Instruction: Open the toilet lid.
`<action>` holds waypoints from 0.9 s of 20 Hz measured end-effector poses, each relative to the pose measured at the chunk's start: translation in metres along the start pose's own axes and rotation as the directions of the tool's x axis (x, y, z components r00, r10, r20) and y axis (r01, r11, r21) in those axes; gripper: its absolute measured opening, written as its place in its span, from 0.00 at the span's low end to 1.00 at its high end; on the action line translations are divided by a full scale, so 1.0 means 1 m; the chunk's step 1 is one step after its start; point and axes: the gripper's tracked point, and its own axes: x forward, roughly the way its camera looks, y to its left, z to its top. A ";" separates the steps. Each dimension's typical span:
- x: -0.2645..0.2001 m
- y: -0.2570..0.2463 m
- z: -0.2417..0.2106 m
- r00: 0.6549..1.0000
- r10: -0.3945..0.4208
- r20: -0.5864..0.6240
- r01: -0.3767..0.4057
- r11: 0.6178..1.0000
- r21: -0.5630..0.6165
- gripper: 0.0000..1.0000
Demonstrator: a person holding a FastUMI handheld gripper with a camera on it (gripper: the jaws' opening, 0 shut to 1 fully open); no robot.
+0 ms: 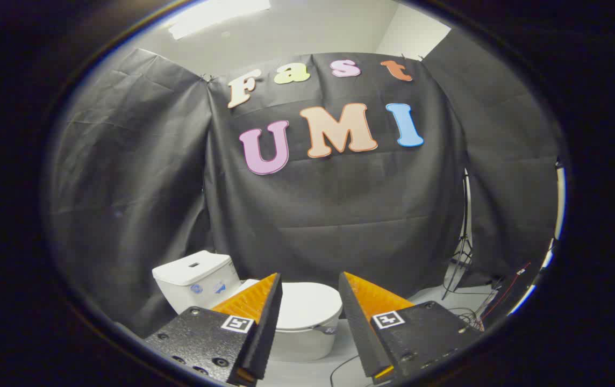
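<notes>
My claw (310, 285) is spread wide, holding nothing. White ceramic toilet (264, 317) dead ahead at 12 o'clock, beyond the fingertips, well apart. Its smooth white oval lid (307, 305) lies flat, closed, showing between my fingers. Boxy white tank (195, 279) at 10 o'clock. Tangled cables (469, 314) on floor at 2 o'clock.

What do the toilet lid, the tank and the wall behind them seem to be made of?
The toilet lid, down and seen beyond the open gripper, looks like smooth white plastic with a soft sheen, though glazed ceramic cannot be excluded. The tank looks like glossy white ceramic: hard edges and light reflections. The wall is matte black cloth, or a thin sheet, judging by its creases and folds.
</notes>
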 end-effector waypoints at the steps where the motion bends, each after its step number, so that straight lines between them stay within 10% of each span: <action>1: -0.001 0.001 0.000 1.000 -0.003 0.003 0.003 1.000 0.003 0.65; 18: 0.008 -0.002 -0.017 1.000 -0.027 -0.005 0.027 0.993 0.114 0.66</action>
